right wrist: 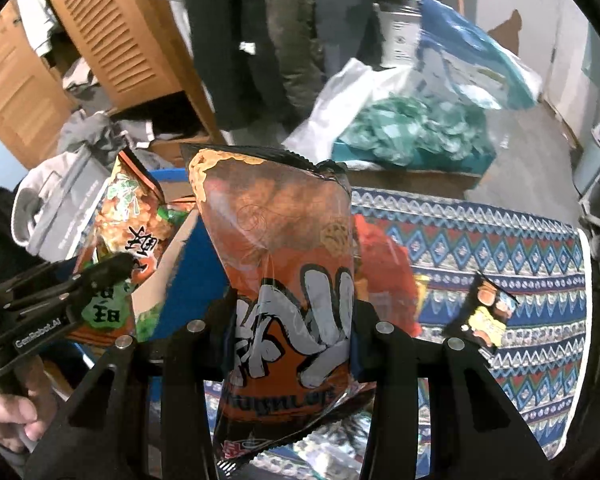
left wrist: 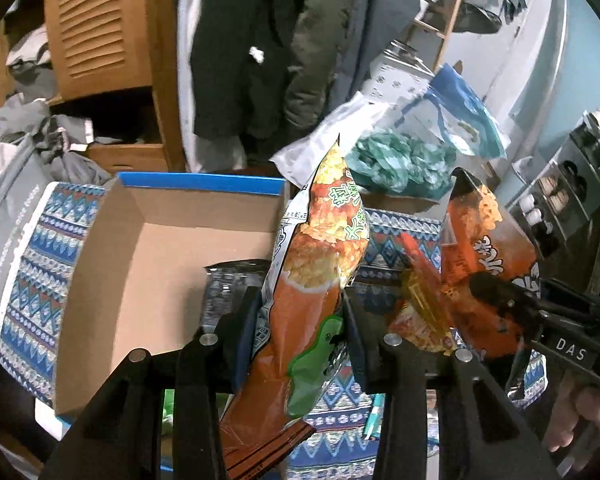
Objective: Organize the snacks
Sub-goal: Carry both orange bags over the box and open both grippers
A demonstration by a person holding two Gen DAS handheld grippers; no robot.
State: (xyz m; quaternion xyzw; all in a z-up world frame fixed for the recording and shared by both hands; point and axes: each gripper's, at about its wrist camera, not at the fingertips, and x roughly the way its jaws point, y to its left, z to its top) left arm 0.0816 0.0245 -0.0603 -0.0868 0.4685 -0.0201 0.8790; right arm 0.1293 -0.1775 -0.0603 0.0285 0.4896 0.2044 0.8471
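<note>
Black fingers of the left gripper point(left wrist: 300, 320) clench an orange-and-green snack bag point(left wrist: 312, 264), held upright beside the open cardboard box point(left wrist: 140, 248). To its right, the right gripper point(right wrist: 292, 344) grasps an orange snack bag point(right wrist: 284, 280) — both above the patterned cloth point(right wrist: 500, 240), where a small packet point(right wrist: 486, 312) lies.

Glossy crinkled plastic snack bags point(left wrist: 316, 264) point(right wrist: 284, 280) — matt brown cardboard box point(left wrist: 148, 248), woven patterned cloth point(right wrist: 500, 248).
</note>
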